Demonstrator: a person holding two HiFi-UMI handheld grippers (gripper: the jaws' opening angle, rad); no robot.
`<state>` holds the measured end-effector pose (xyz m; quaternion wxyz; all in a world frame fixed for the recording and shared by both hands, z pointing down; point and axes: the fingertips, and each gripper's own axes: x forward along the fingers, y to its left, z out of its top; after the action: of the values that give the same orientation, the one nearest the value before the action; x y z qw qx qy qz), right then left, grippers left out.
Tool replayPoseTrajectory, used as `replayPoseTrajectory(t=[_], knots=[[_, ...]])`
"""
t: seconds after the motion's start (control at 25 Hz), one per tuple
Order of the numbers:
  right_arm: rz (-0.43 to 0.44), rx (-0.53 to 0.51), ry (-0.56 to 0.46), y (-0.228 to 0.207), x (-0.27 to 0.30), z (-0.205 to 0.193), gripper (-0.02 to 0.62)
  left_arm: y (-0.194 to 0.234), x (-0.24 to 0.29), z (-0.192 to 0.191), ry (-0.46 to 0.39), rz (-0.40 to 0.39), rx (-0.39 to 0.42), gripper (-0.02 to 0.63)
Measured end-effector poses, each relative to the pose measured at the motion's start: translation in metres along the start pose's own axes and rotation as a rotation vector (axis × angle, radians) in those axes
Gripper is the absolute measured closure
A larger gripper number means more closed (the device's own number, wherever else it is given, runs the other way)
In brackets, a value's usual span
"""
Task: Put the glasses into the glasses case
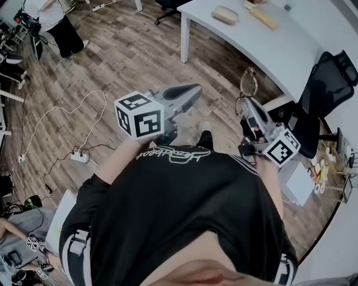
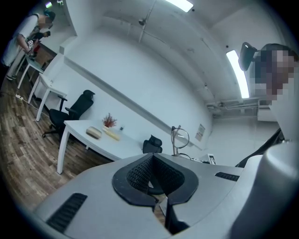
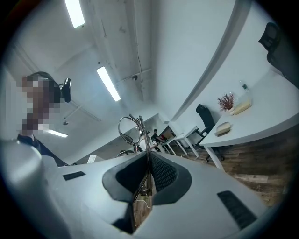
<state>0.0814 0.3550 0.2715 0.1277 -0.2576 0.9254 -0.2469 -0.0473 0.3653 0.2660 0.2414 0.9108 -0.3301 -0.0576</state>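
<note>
a person stands on a wood-plank floor [image 1: 123, 50], well apart from the white desk [image 1: 268, 44] that carries the task's target, with a black office chair [image 1: 330, 84] beside the desk's near end. the left hand-held gripper [image 1: 193, 89] is raised in front of the chest, clenched with its pads together and nothing between them. the right hand-held gripper [image 1: 250, 109] is clamped on the thin folded arms of the wire-framed glasses [image 1: 249, 82], whose round lenses stand up past its tips. the beige glasses case [image 1: 225, 15] lies on the far part of the desk next to a yellowish object that is too small to identify; the case looks closed, though that is hard to confirm from here. the step in hand appears to be the carry to the desk. to do it well, the right grip should hold steady without squeezing harder, since the frame is slight and likely to bend or twist. the lenses should travel clear of the chair and the desk edge. the left hand-held gripper would need to release and reach the case first, to open and pin it, as a light case will probably slide. the glasses should go in low and level, lenses first.
</note>
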Motion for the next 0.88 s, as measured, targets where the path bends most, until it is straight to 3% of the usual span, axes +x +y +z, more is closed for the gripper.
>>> replayPoseTrajectory(t=[0.48, 0.88], knots=[[0.049, 0.077, 0.040, -0.063, 0.033, 0.004, 0.568, 0.045, 0.037, -0.002, 0.013, 0.095, -0.045, 0.600], [0.053, 0.142, 0.050, -0.169, 0.083, 0.045, 0.568, 0.121, 0.127, 0.024, 0.040, 0.142, -0.104, 0.600]])
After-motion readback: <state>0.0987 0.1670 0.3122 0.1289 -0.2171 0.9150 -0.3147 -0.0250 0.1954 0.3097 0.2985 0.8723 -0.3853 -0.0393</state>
